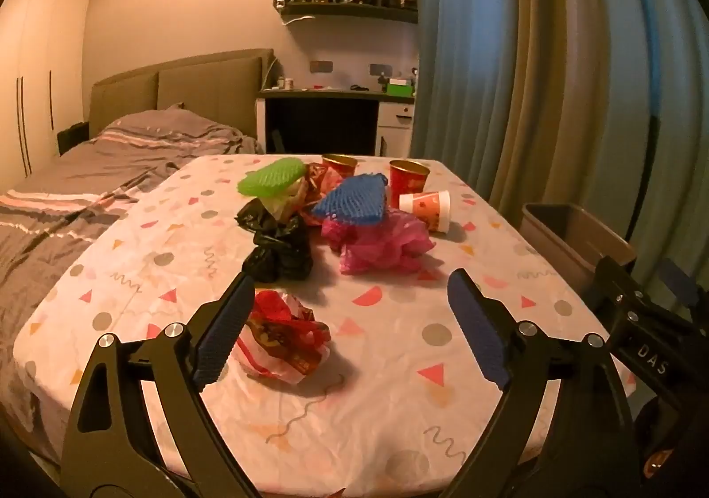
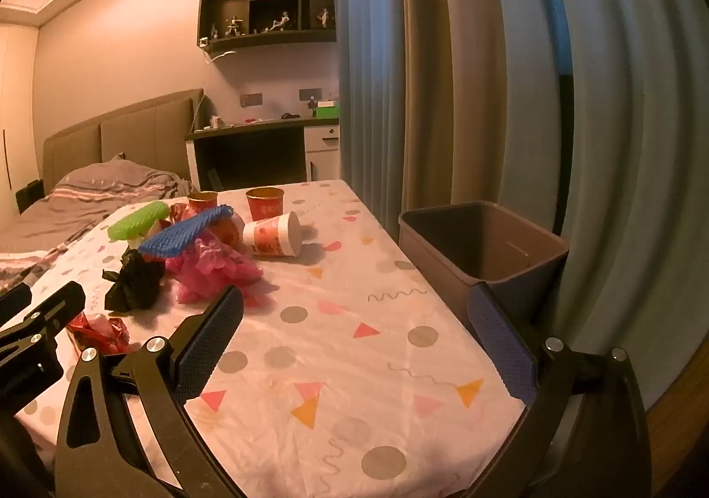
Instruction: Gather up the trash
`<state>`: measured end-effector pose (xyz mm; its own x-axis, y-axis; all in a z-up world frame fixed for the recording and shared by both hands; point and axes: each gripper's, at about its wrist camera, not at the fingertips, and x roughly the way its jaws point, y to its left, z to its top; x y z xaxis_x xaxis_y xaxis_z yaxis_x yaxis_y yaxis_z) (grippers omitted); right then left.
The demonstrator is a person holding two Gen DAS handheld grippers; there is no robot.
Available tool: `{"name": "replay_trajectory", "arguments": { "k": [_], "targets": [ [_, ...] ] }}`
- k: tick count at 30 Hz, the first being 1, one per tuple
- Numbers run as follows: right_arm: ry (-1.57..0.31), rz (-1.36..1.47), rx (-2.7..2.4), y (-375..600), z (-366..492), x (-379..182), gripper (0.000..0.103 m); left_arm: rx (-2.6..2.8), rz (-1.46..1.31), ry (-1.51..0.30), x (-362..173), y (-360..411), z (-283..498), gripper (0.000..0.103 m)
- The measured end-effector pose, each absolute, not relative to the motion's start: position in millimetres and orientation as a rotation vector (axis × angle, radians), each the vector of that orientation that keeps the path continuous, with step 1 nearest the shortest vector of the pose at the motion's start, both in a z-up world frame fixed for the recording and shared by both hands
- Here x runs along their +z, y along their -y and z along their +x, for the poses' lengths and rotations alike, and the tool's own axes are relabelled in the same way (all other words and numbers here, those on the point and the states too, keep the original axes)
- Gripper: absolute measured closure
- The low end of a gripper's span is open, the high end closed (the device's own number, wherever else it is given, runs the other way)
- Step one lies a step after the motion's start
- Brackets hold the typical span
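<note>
While spread wide, left gripper (image 1: 350, 320) hovers with red wrapper (image 1: 283, 338) beside its left finger (image 1: 221, 334), untouched. Right gripper (image 2: 354, 343) likewise agape, nothing between. Bare tablecloth (image 2: 354, 365) ahead; bin (image 2: 483, 250) off the table's right edge (lettering "DAS" readable on right gripper).

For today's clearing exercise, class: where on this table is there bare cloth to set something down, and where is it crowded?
Free: the near stretch of tablecloth between the right tool and the pink bag, and the strip beside the bin. Crowded: the far left, where the green net, blue net, black bag and tipped cup cluster.
</note>
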<state>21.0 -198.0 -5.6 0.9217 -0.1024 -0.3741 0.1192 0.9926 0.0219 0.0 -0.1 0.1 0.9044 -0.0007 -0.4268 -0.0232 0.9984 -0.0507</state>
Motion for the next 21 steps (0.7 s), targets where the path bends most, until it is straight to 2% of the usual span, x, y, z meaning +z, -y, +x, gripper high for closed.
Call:
{"name": "replay_trajectory", "arguments": {
  "k": [21],
  "targets": [
    [-0.379,0.055,-0.119,200.4,18.7,-4.8,0.005,0.012,-0.06,-0.445,-0.1,-0.2,0.3,0.015]
  ]
}}
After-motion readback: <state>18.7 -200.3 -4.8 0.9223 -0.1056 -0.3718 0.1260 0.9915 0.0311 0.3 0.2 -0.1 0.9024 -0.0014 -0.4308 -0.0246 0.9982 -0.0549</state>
